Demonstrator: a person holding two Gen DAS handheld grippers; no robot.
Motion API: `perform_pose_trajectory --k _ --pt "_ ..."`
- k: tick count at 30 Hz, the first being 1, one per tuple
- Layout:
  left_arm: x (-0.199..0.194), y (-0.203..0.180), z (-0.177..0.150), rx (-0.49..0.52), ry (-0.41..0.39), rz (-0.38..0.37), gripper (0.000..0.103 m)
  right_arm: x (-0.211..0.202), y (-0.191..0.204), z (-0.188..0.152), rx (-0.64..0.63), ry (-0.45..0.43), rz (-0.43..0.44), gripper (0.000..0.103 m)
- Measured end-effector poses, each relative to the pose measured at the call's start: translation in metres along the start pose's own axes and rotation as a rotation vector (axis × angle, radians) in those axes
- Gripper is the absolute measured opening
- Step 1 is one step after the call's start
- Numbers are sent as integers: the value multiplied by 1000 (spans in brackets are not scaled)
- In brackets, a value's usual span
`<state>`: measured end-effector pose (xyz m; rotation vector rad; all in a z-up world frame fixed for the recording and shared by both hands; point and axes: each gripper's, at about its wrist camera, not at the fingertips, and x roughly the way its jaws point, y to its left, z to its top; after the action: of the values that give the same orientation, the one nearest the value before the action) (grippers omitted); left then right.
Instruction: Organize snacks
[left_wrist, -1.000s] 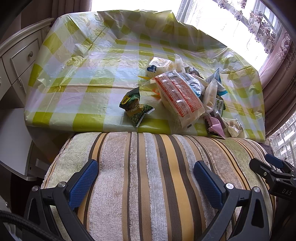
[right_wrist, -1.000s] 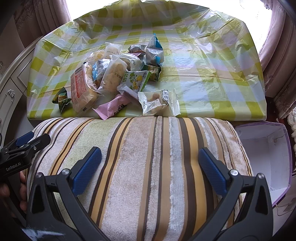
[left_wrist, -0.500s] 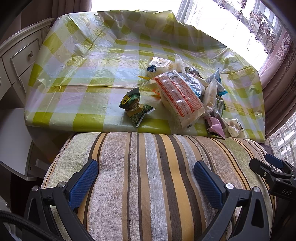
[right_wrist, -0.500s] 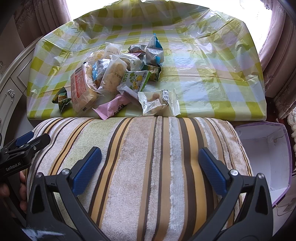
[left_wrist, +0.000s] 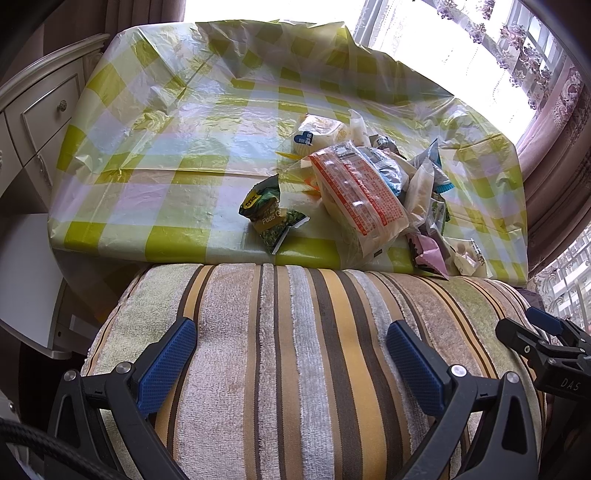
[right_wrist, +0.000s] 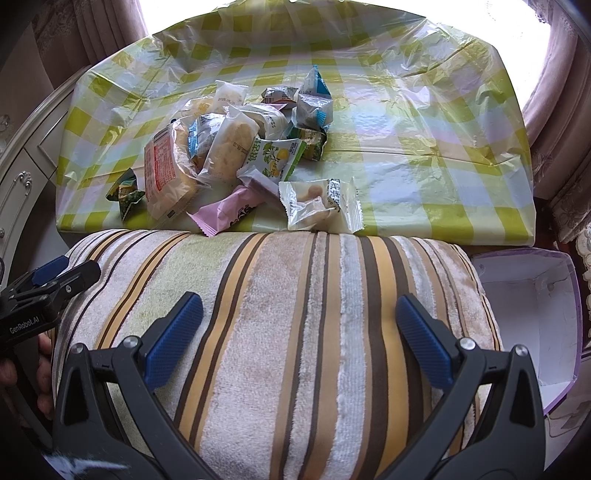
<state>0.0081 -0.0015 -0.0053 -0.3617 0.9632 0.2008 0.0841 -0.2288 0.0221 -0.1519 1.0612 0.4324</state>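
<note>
A heap of wrapped snacks lies on the green-checked tablecloth (left_wrist: 177, 147). It holds a big clear bag with a red label (left_wrist: 362, 195), a green peas packet (left_wrist: 271, 218), a pink packet (right_wrist: 229, 212) and a clear packet of round biscuits (right_wrist: 319, 203). My left gripper (left_wrist: 291, 343) is open and empty over a striped cushion (left_wrist: 314, 350), short of the table. My right gripper (right_wrist: 301, 317) is open and empty over the same cushion (right_wrist: 295, 314). Each gripper shows at the edge of the other's view.
An open purple box with a white inside (right_wrist: 532, 314) stands low at the right of the cushion. A cream drawer cabinet (left_wrist: 40, 110) stands left of the table. Curtains and a bright window lie behind the table.
</note>
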Motion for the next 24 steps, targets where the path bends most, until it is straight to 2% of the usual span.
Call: perform_pose_trajectory --k 4,8,12,16,20,24 --pt "1 2 2 -9 -4 -4 103 7 -7 7 -21 28 66 103" --pt "2 3 7 -14 -8 -9 102 15 -8 18 -22 51 85 103" --pt "6 3 14 -13 -10 -12 95 26 -16 33 32 66 103 103" --pt "14 8 26 -39 -2 -32 81 38 -22 46 64 82 83 103" --pt "26 12 39 -67 20 -54 72 50 -24 57 58 108 61 89" --pt "38 17 53 -91 37 -53 69 62 -28 67 67 124 59 85"
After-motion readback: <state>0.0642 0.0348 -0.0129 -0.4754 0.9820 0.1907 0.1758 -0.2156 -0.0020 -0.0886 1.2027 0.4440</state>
